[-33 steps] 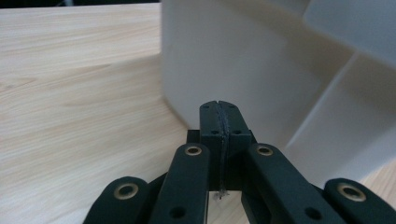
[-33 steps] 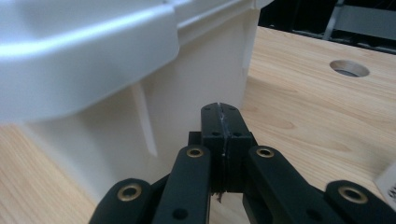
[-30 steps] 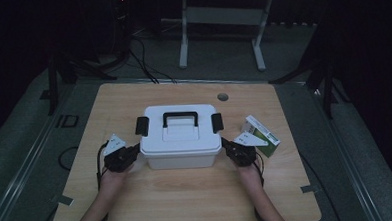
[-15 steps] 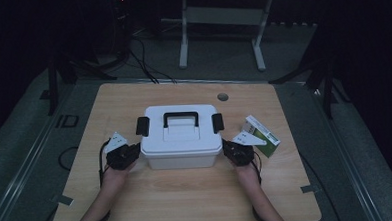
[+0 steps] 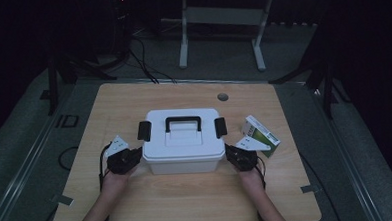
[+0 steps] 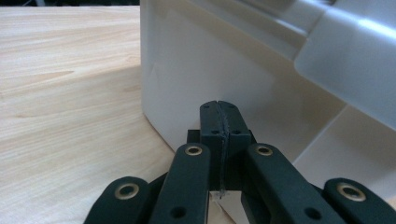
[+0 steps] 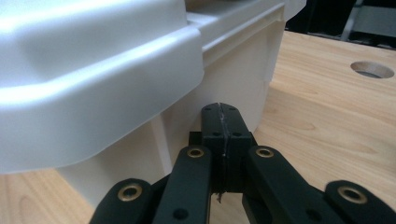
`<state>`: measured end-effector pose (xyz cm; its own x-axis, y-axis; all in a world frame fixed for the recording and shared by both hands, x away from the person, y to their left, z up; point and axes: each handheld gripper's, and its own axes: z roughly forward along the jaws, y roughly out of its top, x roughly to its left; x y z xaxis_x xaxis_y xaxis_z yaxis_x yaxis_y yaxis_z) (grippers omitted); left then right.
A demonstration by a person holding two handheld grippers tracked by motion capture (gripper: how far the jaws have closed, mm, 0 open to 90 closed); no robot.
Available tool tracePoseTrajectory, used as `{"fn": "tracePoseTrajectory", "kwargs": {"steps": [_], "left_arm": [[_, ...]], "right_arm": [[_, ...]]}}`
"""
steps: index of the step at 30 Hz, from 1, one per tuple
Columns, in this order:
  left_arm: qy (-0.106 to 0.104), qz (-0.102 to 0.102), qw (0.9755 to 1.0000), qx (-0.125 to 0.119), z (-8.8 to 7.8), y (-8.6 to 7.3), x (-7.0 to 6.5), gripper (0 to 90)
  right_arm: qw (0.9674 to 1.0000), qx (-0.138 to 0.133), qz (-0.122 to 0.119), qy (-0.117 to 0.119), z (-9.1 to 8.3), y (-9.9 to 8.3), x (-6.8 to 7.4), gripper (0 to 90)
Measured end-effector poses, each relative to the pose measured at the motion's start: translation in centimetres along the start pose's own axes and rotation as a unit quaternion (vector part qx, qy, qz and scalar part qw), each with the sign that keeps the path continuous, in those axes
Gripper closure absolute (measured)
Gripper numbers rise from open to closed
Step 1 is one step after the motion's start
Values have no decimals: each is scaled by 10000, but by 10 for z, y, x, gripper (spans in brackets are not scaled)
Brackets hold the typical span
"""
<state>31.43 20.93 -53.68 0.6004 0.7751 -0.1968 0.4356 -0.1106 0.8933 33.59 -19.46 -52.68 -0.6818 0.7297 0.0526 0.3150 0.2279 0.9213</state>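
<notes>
**Two closed grippers flanked a white storage box**

A white lidded box (image 5: 183, 141) sat just below the centre of the high view, on a light wooden desk (image 5: 133, 100). Its lid carried a black handle (image 5: 183, 122) on top and a black latch (image 5: 144, 131) at each end. The left hand-held gripper (image 5: 127, 159) lay at the box's lower left corner, and the right hand-held gripper (image 5: 236, 157) lay at its lower right corner, each held by a hand coming in from the bottom edge of the frame.

In the left gripper view, the left hand-held gripper (image 6: 218, 108) had its jaws pressed together with nothing between them, tips just short of the box's pale side wall (image 6: 196, 70). In the right gripper view, the right hand-held gripper (image 7: 220, 109) was likewise closed on nothing, its tips close under the overhanging lid rim (image 7: 116, 79).

A small green and white carton (image 5: 261, 131) lay to the right of the box, near the right gripper. A round hole (image 5: 223, 97) showed in the desk above the box.
</notes>
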Motion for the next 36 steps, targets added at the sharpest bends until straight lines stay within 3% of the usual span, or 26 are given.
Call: {"fn": "tracePoseTrajectory", "kwargs": {"steps": [14,19,29,36], "left_arm": [[-161,-19,9998,66,-8,-6,-14,900],[-179,69,9998,99,-11,-8,-21,900],[-383,117,9991,154,-16,-12,-33,900],[-512,162,9984,175,-19,-16,-43,900]], "right_arm": [[9999,45,-43,100,-20,-7,6,900],[9999,32,6,168,-30,-12,9,900],[9995,0,120,276,-47,-21,12,900],[9995,52,28,298,-59,-24,13,900]]}}
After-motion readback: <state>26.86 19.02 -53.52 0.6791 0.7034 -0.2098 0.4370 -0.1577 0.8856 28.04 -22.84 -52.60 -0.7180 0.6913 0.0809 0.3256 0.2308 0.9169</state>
